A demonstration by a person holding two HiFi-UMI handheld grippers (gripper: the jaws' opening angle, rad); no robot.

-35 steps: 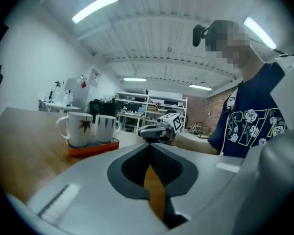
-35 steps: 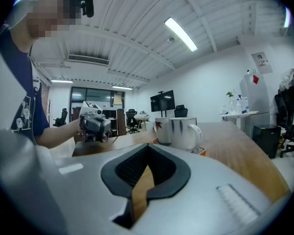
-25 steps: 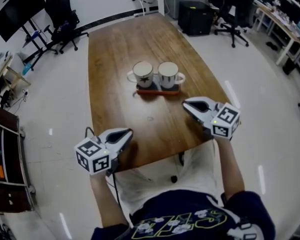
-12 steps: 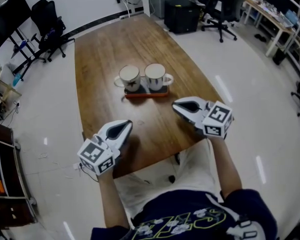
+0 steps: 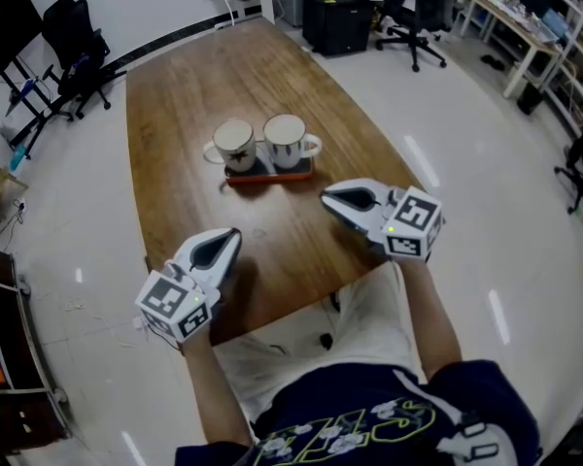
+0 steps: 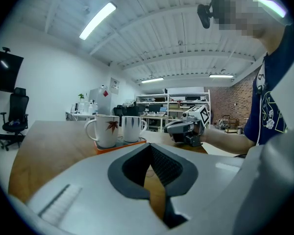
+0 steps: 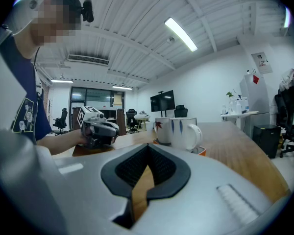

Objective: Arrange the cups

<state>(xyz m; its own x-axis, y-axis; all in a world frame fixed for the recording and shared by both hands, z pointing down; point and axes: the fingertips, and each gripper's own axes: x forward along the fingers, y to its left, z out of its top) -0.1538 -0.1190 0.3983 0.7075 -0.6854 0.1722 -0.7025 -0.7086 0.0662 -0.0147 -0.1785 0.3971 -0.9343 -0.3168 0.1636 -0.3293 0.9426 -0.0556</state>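
Two white mugs stand side by side on a small orange tray (image 5: 268,174) in the middle of a long wooden table (image 5: 194,76). The left mug (image 5: 235,144) bears a red leaf (image 6: 107,130); the right mug (image 5: 287,139) has blue marks (image 7: 182,132). My left gripper (image 5: 231,236) hovers over the table's near left corner, shut and empty (image 6: 149,148). My right gripper (image 5: 327,199) hovers near the right edge, a short way in front of the tray, also shut and empty (image 7: 148,148). Each gripper shows in the other's view: the right gripper (image 6: 183,129) and the left gripper (image 7: 99,131).
The table's near edge (image 5: 272,311) runs just in front of the person's lap. Office chairs (image 5: 73,47), a black cabinet (image 5: 330,22) and desks (image 5: 525,37) stand on the floor around the table's far end.
My left gripper has shifted a little along the table corner and rolled, so its marker cube faces differently. The right gripper and the mugs have kept still; the head view has drifted.
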